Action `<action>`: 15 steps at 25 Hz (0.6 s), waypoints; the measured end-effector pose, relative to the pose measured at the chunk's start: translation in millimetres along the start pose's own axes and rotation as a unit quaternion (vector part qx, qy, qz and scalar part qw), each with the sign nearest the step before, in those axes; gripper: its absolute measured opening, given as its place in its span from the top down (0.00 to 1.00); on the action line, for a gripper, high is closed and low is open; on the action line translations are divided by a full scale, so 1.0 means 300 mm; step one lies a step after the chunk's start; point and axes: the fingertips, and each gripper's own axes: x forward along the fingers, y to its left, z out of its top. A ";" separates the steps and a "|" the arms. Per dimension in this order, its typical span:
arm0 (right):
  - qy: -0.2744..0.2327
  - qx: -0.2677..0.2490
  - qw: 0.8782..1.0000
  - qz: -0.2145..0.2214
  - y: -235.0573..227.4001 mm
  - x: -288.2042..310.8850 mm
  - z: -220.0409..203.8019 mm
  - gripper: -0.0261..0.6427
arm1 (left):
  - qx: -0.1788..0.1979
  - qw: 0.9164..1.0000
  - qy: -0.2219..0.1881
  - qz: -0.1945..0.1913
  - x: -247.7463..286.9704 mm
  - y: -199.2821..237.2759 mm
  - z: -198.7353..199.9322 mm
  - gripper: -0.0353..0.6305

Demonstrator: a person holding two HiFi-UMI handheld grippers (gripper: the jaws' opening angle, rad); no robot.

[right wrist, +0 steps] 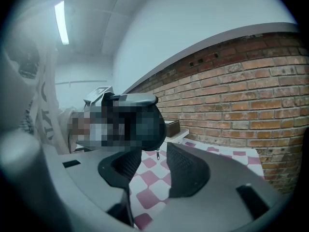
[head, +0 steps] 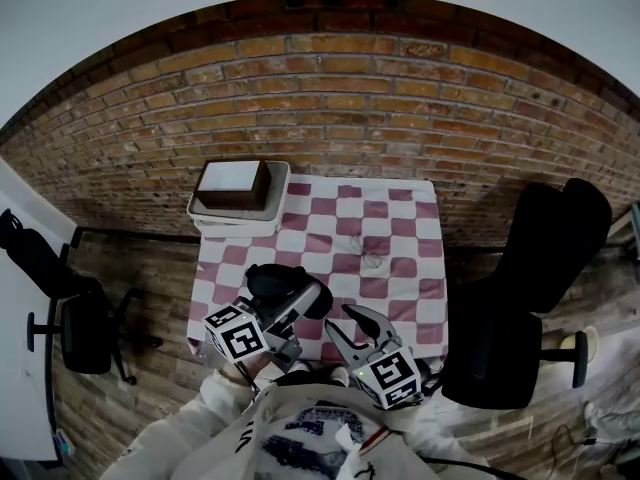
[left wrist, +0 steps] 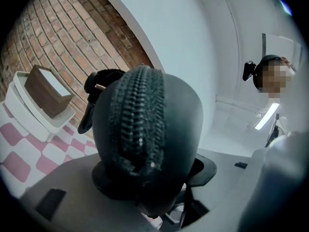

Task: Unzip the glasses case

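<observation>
Left gripper (head: 295,311) clamps the case (left wrist: 145,129) above the worktop's (head: 400,268) near left edge, while the right gripper (right wrist: 153,167), jaws apart and empty, faces the dangling zip pull (right wrist: 157,154), which it apparently must next pinch and draw along the zip.

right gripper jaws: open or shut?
Open. The right gripper shows jaws apart in its own view, only checked tablecloth between them; the zipper pull hangs beyond, untouched.

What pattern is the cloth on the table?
The tablecloth has pink-and-white checks, which show best in the head view.
</observation>
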 end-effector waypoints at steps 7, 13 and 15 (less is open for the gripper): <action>0.011 -0.001 1.000 -0.011 -0.020 0.008 -0.021 0.73 | -0.016 1.000 -0.007 -0.007 0.019 -0.003 -0.015 0.56; 0.015 -0.013 1.000 -0.018 -0.036 0.017 -0.027 0.77 | -0.026 1.000 -0.011 -0.007 0.030 0.005 -0.019 0.56; 0.017 -0.013 1.000 -0.020 -0.042 0.023 -0.026 0.78 | -0.027 1.000 -0.011 -0.006 0.033 0.008 -0.017 0.56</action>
